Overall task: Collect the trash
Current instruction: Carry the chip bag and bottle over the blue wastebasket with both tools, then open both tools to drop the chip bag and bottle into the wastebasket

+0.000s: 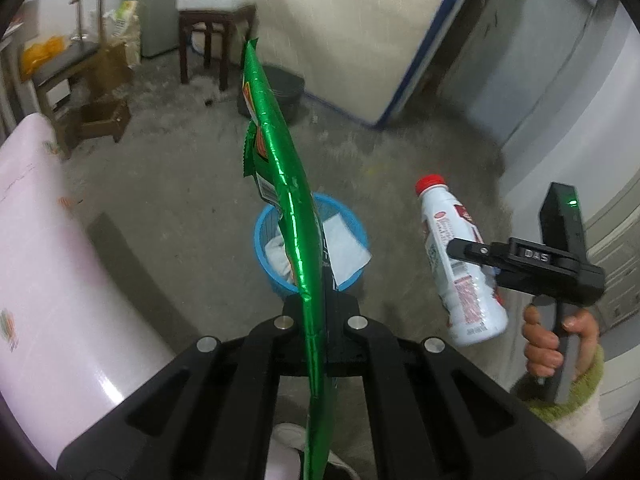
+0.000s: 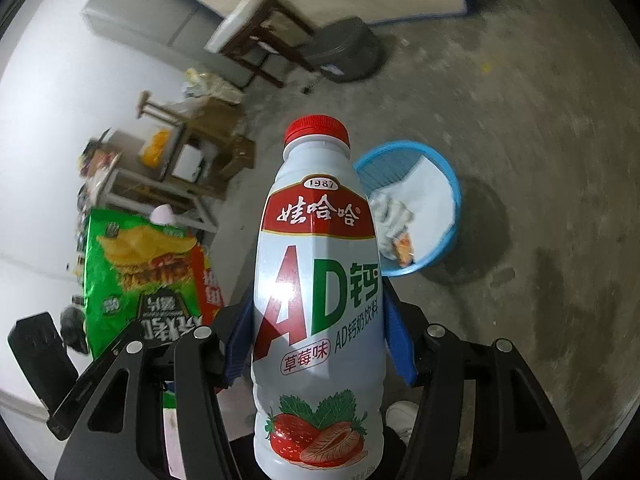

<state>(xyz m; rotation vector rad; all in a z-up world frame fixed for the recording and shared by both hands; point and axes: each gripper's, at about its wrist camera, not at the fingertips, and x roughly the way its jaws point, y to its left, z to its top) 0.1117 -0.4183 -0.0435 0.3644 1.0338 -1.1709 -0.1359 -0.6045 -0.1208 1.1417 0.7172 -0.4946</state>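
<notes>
- My left gripper [image 1: 320,312] pinches the green chip bag [image 1: 280,160] edge-on, hanging over the blue bin [image 1: 264,240]
- My right gripper [image 2: 320,340] clamps the bottle [image 2: 320,280], beside the bin (not over it)
- Carry step; next I'd line up each above the rim and release
</notes>
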